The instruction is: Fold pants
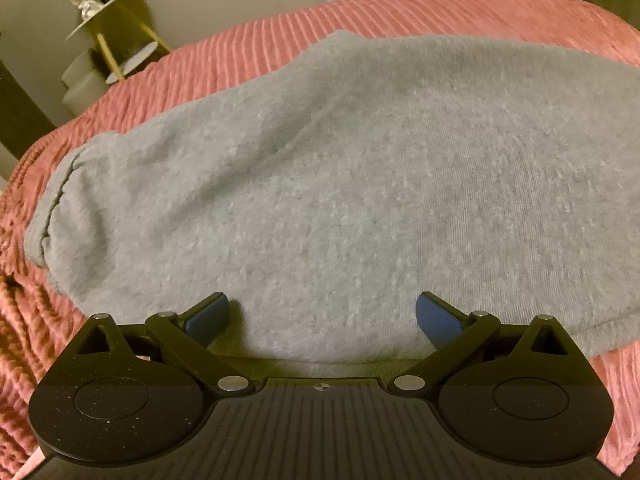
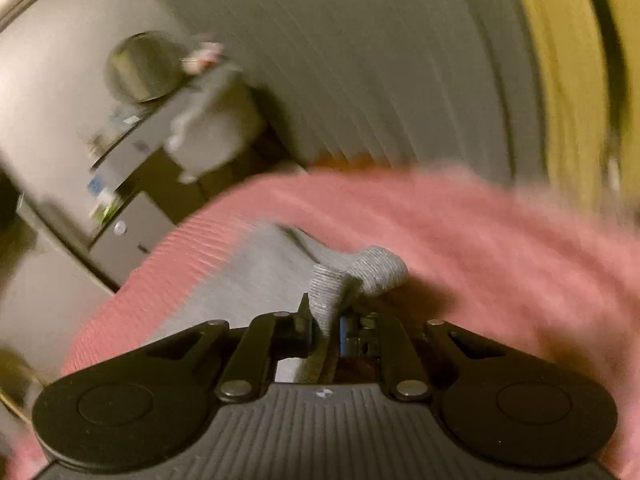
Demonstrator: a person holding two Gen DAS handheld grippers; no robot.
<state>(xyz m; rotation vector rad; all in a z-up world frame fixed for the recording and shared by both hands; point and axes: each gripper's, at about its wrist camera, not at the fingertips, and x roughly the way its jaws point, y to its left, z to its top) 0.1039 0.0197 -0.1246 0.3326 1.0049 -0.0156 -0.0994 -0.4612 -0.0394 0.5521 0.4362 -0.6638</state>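
Grey sweatpants [image 1: 340, 184] lie spread flat on a pink ribbed blanket [image 1: 248, 52], with the gathered cuff at the far left. My left gripper [image 1: 322, 316] is open, its blue pads apart just above the near edge of the pants, holding nothing. In the right wrist view, which is blurred, my right gripper [image 2: 330, 324] is shut on a ribbed grey cuff of the pants [image 2: 360, 276], lifted off the blanket [image 2: 480, 232]. The rest of the grey fabric [image 2: 248, 276] trails down to the left.
A gold tiered side table [image 1: 116, 32] with a vase stands beyond the bed at the far left. In the right wrist view a dresser with clothes on top [image 2: 168, 128] stands by the wall, and a yellow curtain [image 2: 568, 80] hangs at the right.
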